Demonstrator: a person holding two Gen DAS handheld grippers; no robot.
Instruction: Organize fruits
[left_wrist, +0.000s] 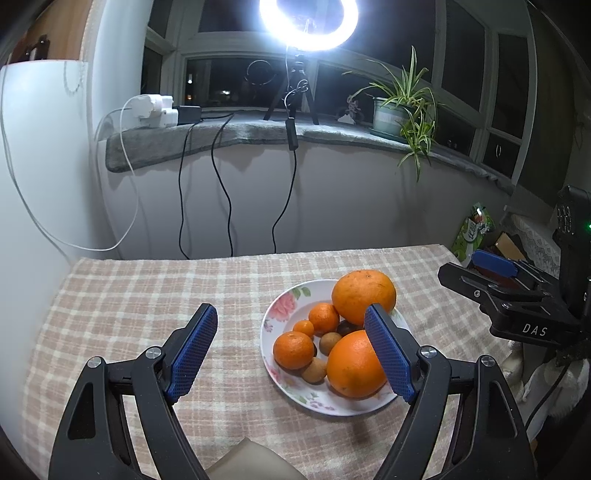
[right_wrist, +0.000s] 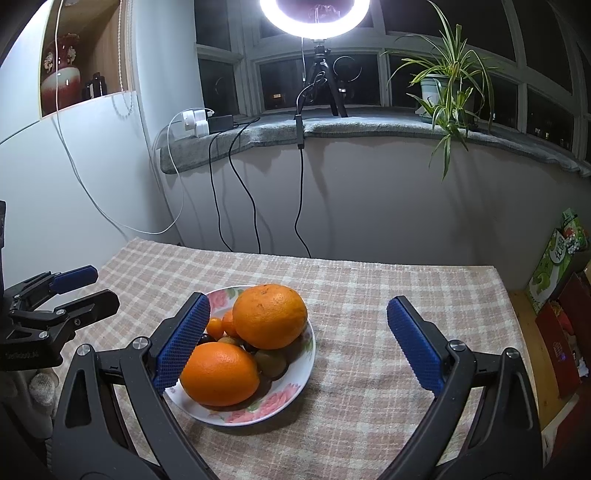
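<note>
Fruit plate (left_wrist: 280, 373) beyond open left gripper (left_wrist: 295, 354)

Showed the right gripper (right_wrist: 299, 343) spread wide and empty above a checked tablecloth (right_wrist: 369, 369). Caught a floral plate (right_wrist: 288, 398) holding two large oranges (right_wrist: 219, 373), small fruits between them. Glimpsed the left gripper (right_wrist: 85, 288) at the left edge.

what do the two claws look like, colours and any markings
Both claws are alike: black, angular plastic frames with silver round pivot bolts, each finger ending in a flat blue pad with a fine grid texture. The left claw and right claw match. Seen from the side, the right one's body carries white "DAS" lettering, with a small green light on the black unit behind it.
</note>
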